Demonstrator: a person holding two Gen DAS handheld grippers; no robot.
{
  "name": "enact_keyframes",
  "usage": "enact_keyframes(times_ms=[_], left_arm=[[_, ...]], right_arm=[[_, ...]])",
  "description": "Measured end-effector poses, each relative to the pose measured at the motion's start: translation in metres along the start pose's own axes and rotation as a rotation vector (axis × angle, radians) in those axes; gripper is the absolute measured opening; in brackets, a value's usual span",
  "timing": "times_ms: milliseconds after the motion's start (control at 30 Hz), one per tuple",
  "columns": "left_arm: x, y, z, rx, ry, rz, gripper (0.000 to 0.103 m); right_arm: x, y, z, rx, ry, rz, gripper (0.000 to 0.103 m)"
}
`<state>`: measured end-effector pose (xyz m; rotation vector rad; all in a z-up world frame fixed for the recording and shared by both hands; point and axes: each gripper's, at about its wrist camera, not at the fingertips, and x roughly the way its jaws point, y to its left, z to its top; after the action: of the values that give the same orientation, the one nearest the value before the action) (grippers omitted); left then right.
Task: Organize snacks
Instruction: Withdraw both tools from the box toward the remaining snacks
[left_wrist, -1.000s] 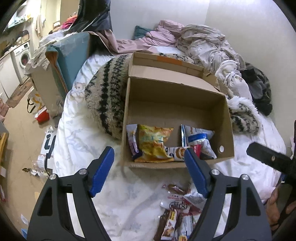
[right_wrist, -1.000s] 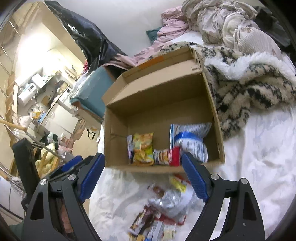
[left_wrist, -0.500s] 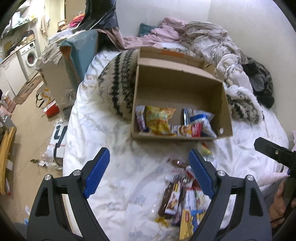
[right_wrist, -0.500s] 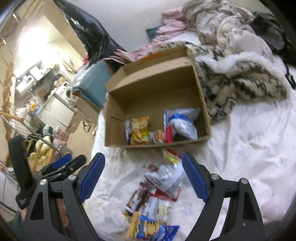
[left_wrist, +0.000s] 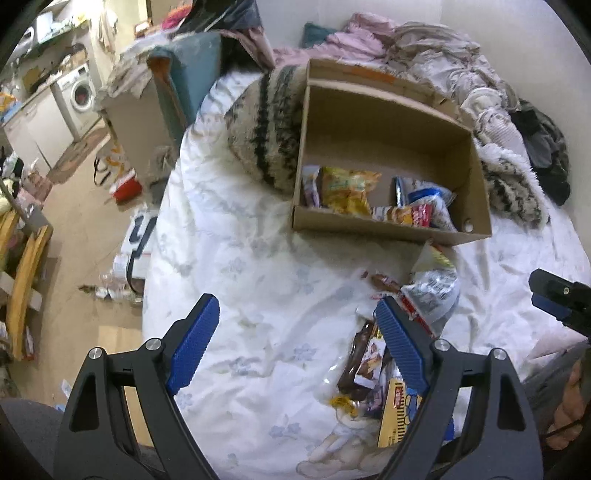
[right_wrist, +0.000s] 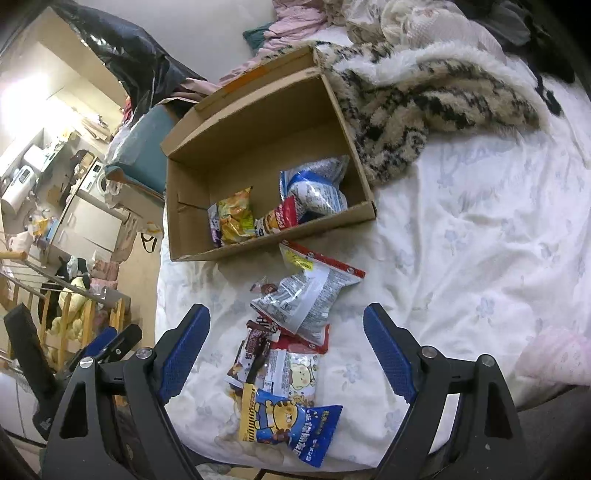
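Note:
An open cardboard box (left_wrist: 369, 226) (right_wrist: 280, 236) lies on the white bed. It holds a yellow bag (left_wrist: 347, 190) (right_wrist: 234, 218), a blue-white bag (left_wrist: 428, 199) (right_wrist: 317, 188) and a small red pack (left_wrist: 406, 216). In front of it is a loose snack pile: a silver bag (left_wrist: 432, 291) (right_wrist: 306, 299), chocolate bars (left_wrist: 364, 363) and a blue tiger bag (right_wrist: 288, 424). My left gripper (left_wrist: 297, 332) hovers open over bare sheet, just left of the pile. Directly above the pile, my right gripper (right_wrist: 286, 332) stands open. Nothing is between either pair of fingers.
A fuzzy patterned blanket (right_wrist: 424, 99) and a heap of clothes (left_wrist: 424, 48) lie behind and beside the box. The bed's left edge drops to a cluttered floor (left_wrist: 85, 236) with a teal chair (left_wrist: 184, 81). A person's hand (left_wrist: 569, 413) shows at the lower right.
Both grippers have drawn back from the box toward the near side of the bed and tilted further down. The snack pile has come fully into view. The left jaws stand slightly wider.

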<state>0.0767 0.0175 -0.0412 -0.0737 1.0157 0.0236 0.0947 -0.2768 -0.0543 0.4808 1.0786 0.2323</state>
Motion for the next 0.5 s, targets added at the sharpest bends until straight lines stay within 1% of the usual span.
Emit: enact_keyframes(times_ms=[100, 167, 233, 300, 400, 467, 500], left_arm=[[0.013, 0.005, -0.005, -0.031, 0.068, -0.022, 0.085], [0.023, 0.005, -0.009, -0.039, 0.116, -0.025, 0.085], [0.033, 0.002, -0.015, -0.031, 0.167, -0.032, 0.085], [0.046, -0.009, -0.021, 0.000, 0.230, -0.055, 0.085], [0.061, -0.027, -0.026, 0.050, 0.271, -0.089, 0.083], [0.066, -0.037, -0.027, 0.075, 0.262, -0.100, 0.076], [0.070, -0.046, -0.028, 0.103, 0.264, -0.109, 0.073]], right_arm=[[0.005, -0.012, -0.004, 0.055, 0.020, -0.015, 0.088], [0.010, -0.020, -0.006, 0.095, 0.049, -0.012, 0.088], [0.011, -0.026, -0.006, 0.124, 0.062, -0.005, 0.088], [0.013, -0.029, -0.006, 0.142, 0.066, -0.004, 0.088], [0.016, -0.027, -0.006, 0.137, 0.075, -0.007, 0.088], [0.019, -0.025, -0.007, 0.120, 0.084, -0.018, 0.088], [0.020, -0.025, -0.007, 0.115, 0.085, -0.023, 0.088]])
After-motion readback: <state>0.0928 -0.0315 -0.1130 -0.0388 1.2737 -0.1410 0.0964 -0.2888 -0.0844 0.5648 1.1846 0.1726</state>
